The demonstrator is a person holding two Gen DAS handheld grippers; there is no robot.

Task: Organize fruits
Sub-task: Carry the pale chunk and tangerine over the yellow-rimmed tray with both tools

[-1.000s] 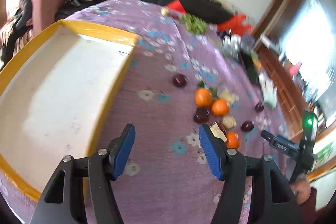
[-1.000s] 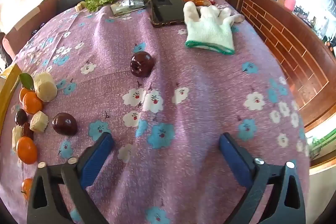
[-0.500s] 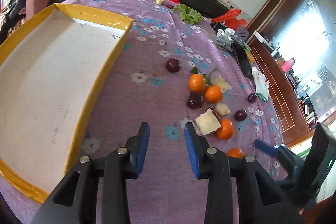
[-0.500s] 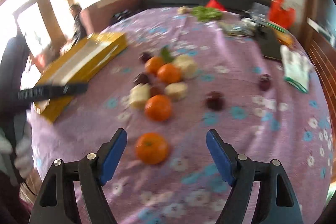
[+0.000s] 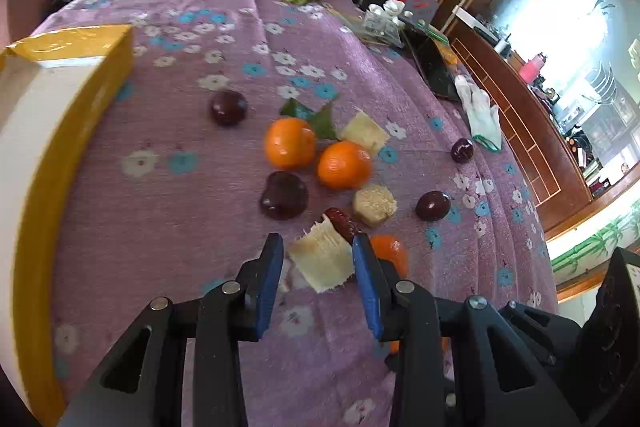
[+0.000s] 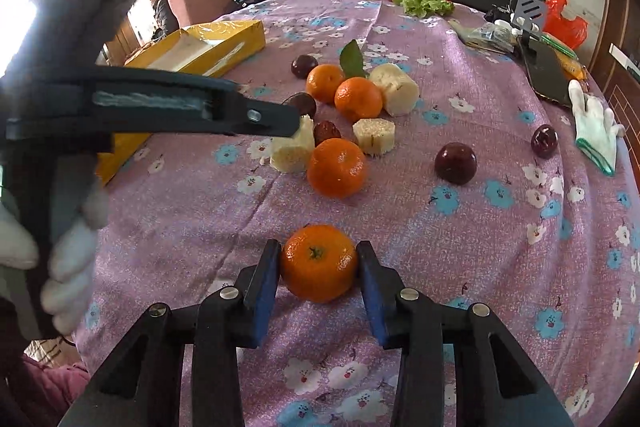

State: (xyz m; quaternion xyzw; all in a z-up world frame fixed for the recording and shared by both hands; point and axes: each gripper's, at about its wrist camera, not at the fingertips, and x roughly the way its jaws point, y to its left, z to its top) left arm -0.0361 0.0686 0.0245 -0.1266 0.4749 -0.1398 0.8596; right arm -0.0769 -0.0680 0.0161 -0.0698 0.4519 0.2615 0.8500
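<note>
Left wrist view: the left gripper point(image 5: 318, 259) clamps its blue pads on a pale fibrous sugarcane chunk point(image 5: 322, 259) lying on the purple flowered tablecloth point(image 5: 160, 207), beside a dark red date point(image 5: 342, 221).

Right wrist view: the right gripper point(image 6: 318, 265), jaws closing, squeezes a round orange tangerine point(image 6: 318, 263) resting on the cloth.

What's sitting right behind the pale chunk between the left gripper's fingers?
Behind the pale chunk lies a dark red date, touching its far edge, with a tangerine beside it, half hidden by the left gripper finger. Under the chunk is not visible.
</note>
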